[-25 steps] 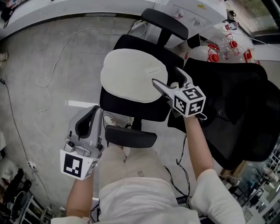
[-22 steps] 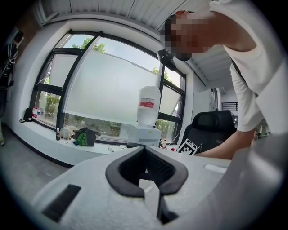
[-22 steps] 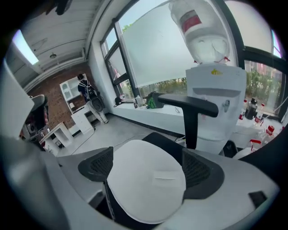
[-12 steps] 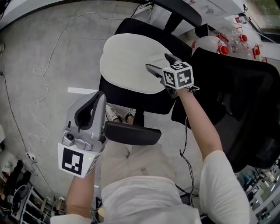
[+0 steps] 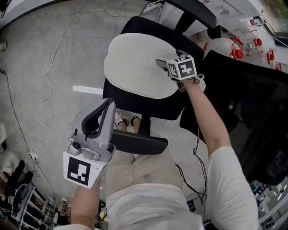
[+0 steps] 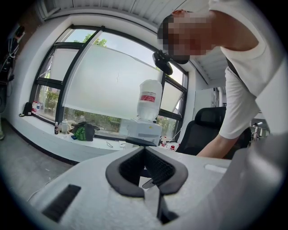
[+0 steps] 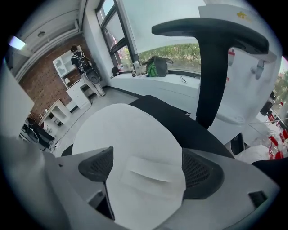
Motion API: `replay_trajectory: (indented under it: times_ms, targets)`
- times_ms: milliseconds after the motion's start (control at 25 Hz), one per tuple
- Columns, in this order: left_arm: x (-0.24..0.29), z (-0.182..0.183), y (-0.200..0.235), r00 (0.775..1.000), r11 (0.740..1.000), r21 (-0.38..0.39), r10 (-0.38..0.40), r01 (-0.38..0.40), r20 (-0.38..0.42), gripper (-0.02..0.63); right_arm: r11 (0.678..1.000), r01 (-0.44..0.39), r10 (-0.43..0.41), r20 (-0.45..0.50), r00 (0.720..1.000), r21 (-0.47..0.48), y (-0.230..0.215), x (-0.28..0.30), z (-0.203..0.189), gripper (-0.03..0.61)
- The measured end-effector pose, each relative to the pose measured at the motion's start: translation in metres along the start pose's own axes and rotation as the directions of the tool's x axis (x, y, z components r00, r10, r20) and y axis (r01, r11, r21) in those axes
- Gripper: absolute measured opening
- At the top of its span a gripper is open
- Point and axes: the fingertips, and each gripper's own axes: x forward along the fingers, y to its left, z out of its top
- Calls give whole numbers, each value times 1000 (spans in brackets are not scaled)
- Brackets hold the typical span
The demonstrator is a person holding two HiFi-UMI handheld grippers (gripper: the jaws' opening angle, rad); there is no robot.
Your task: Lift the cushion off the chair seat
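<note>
A cream, rounded cushion (image 5: 137, 65) lies on the black chair seat (image 5: 155, 105); in the right gripper view the same cushion (image 7: 130, 139) fills the middle, with a shallow crease near its edge. My right gripper (image 5: 170, 58) hovers low over the cushion's right edge and points steeply down. It is open, and its dark pads (image 7: 96, 166) stand on either side of the cushion edge without pressing on it. My left gripper (image 5: 109, 103) is held near my body, in front of the chair and away from the cushion, with its jaws shut on nothing.
The chair's headrest (image 5: 186, 9) rises behind the seat and a black armrest (image 5: 139, 143) juts out near my legs. A second black chair (image 5: 252, 103) stands close on the right. A white cable (image 5: 45, 72) and a tape strip (image 5: 87, 90) lie on the floor at left.
My right gripper has dropped toward the cushion's right edge and tilted further down, its jaws still wide. The left gripper has sunk a little.
</note>
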Motion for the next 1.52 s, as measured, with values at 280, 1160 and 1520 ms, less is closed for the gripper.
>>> replay_trajectory:
  times_ms: [280,1160,1520]
  targets:
    - [-3,-11,-3,999,1000,-8,22,-22,-36,15,996,48,-52,-58,997,-76,-26,19,0,469]
    - [19,-34,-7,997,996,-58,67,-70,-44,15,973,-57,16,-180,984,-224,-41,61,-14,535]
    - [5,-28,0,998,996,-56,70,-71,-5,15,979,-13,-24,-176,984,-205,-28,59,-20,429]
